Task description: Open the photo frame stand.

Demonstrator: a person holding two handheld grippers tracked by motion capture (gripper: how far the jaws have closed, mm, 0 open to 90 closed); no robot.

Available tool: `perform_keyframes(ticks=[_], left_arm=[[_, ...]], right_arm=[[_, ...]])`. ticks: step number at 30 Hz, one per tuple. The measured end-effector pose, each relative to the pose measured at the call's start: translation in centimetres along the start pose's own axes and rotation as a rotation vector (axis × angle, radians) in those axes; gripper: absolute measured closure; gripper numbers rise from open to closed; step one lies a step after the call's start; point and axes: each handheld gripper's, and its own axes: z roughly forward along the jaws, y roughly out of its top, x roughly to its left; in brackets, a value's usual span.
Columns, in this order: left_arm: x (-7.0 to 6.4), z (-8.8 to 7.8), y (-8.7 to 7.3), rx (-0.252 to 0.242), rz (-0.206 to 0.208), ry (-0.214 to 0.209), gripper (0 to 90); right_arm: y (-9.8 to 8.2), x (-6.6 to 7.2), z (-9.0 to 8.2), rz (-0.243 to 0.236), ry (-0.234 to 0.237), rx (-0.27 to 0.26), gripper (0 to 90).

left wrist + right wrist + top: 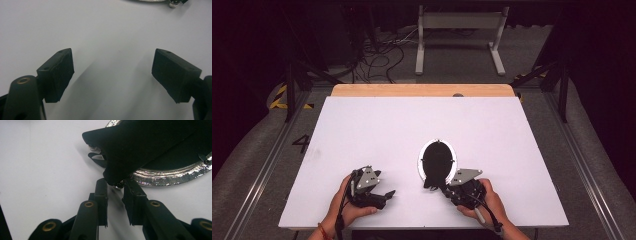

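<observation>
An oval picture frame (pixel 438 160) with a silver rim (pixel 170 176) lies face down on the white table (pixel 377 130), right of the middle. Its black back shows, and a black stand flap (pixel 135 150) sticks up from it towards me. My right gripper (pixel 440 189) sits at the frame's near end. Its jaws stand narrow with a gap, and the flap's tip and a small silver foot (pixel 118 185) lie right at the fingertips; I see no pad pressing. My left gripper (pixel 388 196) rests low over bare table to the left, open wide with nothing between its pads (pixel 58 75).
The table's near edge runs just under both hands. A wooden strip (pixel 422 90) lines the far edge. Beyond it on the floor stand a white metal stand (pixel 459 37) and loose cables (pixel 379 60). The frame's rim (pixel 150 0) peeks in at the top of the left gripper view.
</observation>
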Motion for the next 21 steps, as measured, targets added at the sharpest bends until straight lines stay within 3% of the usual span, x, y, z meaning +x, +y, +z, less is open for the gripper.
perform_keyframes(ticks=[10,11,12,15,17,18,21], left_arm=[[0.2,-0.1,0.1,-0.018,-0.041,-0.008,17.2],[0.2,0.0,0.1,-0.019,-0.047,-0.017,17.2],[0.1,0.1,0.2,-0.015,-0.045,-0.012,17.2],[-0.2,0.6,0.7,0.001,-0.045,0.008,17.5],[-0.2,0.8,1.2,-0.011,-0.051,-0.001,17.5],[-0.2,0.8,1.2,-0.011,-0.051,-0.001,17.4],[-0.4,1.0,2.4,-0.027,-0.052,-0.019,17.4]], right_arm=[[-0.7,-2.2,-0.5,0.228,0.193,-0.172,61.6],[-0.7,-2.2,-0.5,0.228,0.193,-0.172,61.6],[-0.9,-2.7,-0.3,0.274,0.246,-0.198,54.2],[-1.2,-3.3,0.2,0.355,0.341,-0.234,49.9],[-1.4,-3.7,0.7,0.408,0.38,-0.255,49.6],[-1.4,-3.7,0.7,0.408,0.38,-0.255,49.6],[-1.6,-4.5,1.4,0.523,0.431,-0.284,49.8]])
